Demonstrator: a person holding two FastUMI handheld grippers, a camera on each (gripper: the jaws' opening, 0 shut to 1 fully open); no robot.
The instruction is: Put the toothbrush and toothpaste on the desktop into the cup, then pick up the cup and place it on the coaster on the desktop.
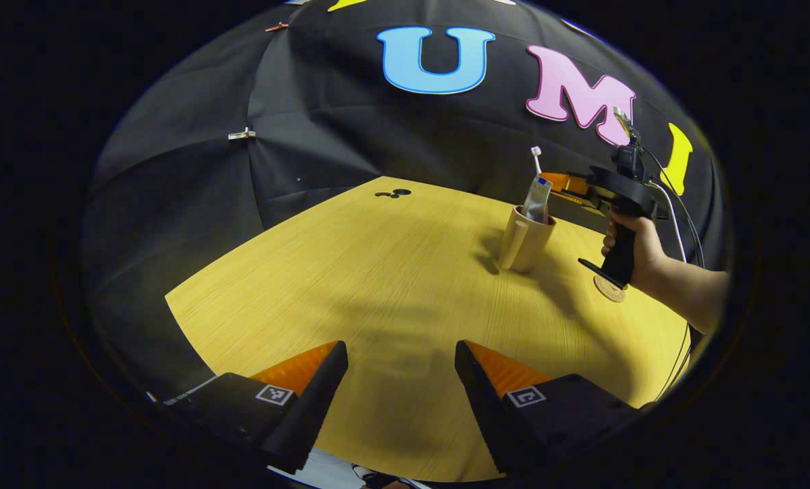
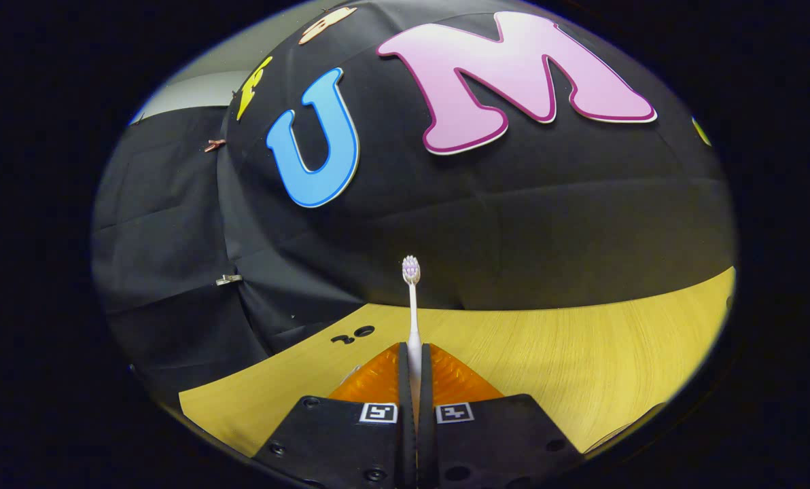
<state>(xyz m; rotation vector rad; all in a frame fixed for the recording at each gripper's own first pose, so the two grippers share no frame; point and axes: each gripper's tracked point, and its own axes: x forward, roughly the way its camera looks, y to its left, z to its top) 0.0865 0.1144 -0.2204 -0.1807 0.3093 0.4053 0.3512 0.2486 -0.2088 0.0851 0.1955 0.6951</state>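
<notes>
The right tongs are squeezed tight on the toothbrush, holding it by its handle with the bristles pointing up at 12 o'clock, so it can go into the cup handle first. In the left gripper view the cup stands on the worktop at about 2 o'clock, and the toothpaste is already standing in it. The coaster lies near the cup, waiting for it. The left tongs are wide apart, hold nothing, and stay back out of the way.
</notes>
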